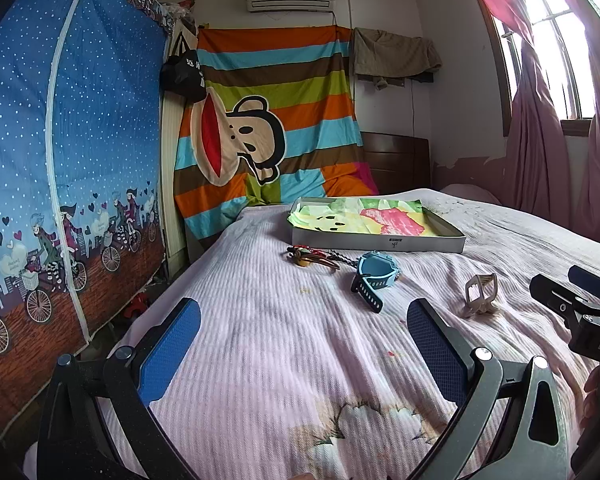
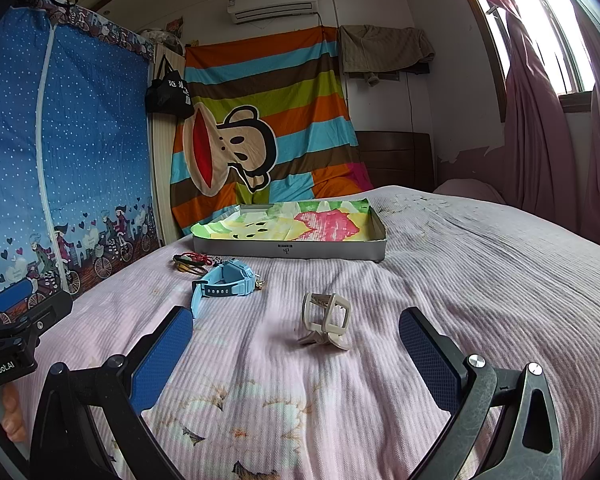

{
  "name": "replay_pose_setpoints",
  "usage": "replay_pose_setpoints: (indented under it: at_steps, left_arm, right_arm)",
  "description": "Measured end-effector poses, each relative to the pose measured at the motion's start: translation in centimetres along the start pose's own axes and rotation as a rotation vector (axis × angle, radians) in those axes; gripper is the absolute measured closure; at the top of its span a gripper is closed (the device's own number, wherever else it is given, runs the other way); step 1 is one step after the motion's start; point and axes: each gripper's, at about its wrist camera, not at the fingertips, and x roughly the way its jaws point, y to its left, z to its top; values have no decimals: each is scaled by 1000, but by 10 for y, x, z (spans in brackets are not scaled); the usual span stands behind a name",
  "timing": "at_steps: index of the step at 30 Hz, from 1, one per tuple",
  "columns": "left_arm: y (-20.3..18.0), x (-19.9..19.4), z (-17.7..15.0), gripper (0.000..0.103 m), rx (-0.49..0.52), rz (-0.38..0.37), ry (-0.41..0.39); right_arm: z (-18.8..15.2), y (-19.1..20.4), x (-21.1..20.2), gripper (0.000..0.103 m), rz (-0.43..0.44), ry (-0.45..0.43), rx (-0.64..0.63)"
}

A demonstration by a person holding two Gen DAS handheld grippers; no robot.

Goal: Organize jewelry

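A grey shallow box (image 1: 380,243) lined with a bright cartoon cloth sits far on the bed; it also shows in the right wrist view (image 2: 292,249). In front of it lie a tangle of bracelets and hair ties (image 1: 312,258) (image 2: 190,263), a light blue watch (image 1: 374,274) (image 2: 224,282) and a beige hair claw clip (image 1: 480,294) (image 2: 326,318). My left gripper (image 1: 304,344) is open and empty, short of the watch. My right gripper (image 2: 296,356) is open and empty, just short of the clip.
The bed has a pink ribbed cover (image 1: 280,360). A blue fabric wardrobe (image 1: 60,160) stands left of the bed. A striped monkey cloth (image 1: 268,120) hangs behind. Curtains and a window (image 1: 548,80) are on the right.
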Motion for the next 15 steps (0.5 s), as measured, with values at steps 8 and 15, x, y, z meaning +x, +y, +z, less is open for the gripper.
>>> replay_pose_setpoints:
  at_steps: [8, 15]
  left_arm:
    - [0, -1, 0, 2, 1, 0, -1]
    - [0, -1, 1, 2, 1, 1, -1]
  right_arm:
    - [0, 0, 0, 0, 1, 0, 0]
    - [0, 2, 1, 0, 1, 8, 0]
